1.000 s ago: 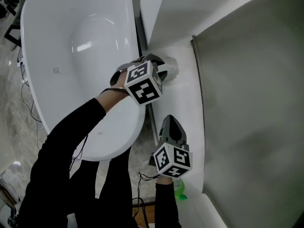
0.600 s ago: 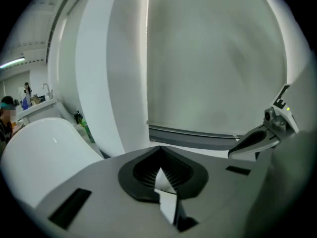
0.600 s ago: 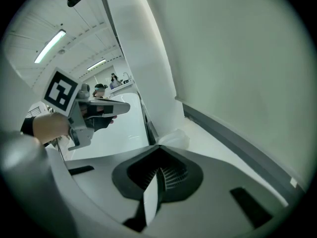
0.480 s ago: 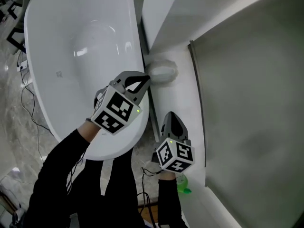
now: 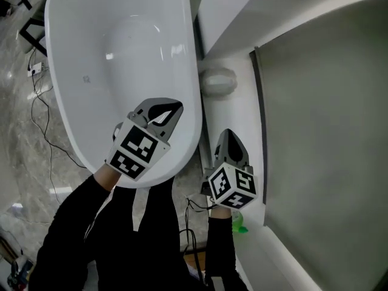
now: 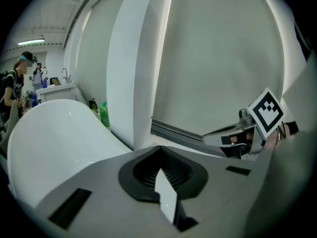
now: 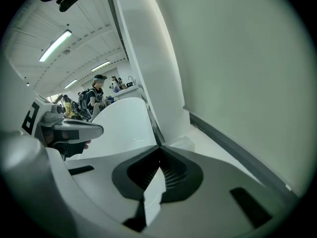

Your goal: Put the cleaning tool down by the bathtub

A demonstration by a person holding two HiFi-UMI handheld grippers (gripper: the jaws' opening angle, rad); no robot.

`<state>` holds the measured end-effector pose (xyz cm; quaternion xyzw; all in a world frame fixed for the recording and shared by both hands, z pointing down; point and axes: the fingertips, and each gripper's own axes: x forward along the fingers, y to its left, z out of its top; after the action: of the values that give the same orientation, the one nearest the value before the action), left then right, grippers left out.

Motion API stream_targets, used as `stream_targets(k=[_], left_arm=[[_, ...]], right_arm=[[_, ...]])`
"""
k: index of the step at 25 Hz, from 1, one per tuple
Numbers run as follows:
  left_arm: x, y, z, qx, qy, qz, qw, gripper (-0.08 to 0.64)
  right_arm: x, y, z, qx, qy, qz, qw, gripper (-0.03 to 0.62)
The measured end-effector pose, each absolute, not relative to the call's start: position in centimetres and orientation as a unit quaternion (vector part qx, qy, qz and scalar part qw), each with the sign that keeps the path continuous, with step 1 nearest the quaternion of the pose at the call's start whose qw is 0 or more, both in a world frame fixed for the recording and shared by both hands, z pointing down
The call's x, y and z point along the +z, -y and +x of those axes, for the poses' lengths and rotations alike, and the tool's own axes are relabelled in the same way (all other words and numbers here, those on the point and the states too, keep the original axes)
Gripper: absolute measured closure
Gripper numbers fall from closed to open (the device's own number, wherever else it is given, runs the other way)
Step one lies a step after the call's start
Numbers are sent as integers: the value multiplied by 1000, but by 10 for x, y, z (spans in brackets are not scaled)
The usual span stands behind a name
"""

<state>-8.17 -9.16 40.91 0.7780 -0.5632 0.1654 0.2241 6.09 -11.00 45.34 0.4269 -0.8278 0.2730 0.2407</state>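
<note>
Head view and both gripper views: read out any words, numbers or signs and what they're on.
No readable words or numbers anywhere.
Marker cubes: black-and-white square patterns, no letters.
Small mark inside the bathtub: too small to read.

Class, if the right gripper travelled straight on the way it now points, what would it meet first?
Most likely the white ledge beside the bathtub, just short of the cleaning tool lying ahead on it; depth is unclear.

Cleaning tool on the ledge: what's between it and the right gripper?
Nothing. In the head view, only bare white ledge lies between the right gripper and the cleaning tool.
</note>
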Motion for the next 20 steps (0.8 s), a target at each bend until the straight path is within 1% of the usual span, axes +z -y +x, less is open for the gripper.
stream_targets(k=[9,16,20], left_arm=[[390,45,-103,138,580,763,250,554],[387,45,-104,125,580,764,253,554],[385,49,-104,123,577,766,254,554]], right_arm=[[437,79,44,262,841,405,245,592],[437,71,43,245,842,401,264,592],[438,72,42,252,842,399,260,592]])
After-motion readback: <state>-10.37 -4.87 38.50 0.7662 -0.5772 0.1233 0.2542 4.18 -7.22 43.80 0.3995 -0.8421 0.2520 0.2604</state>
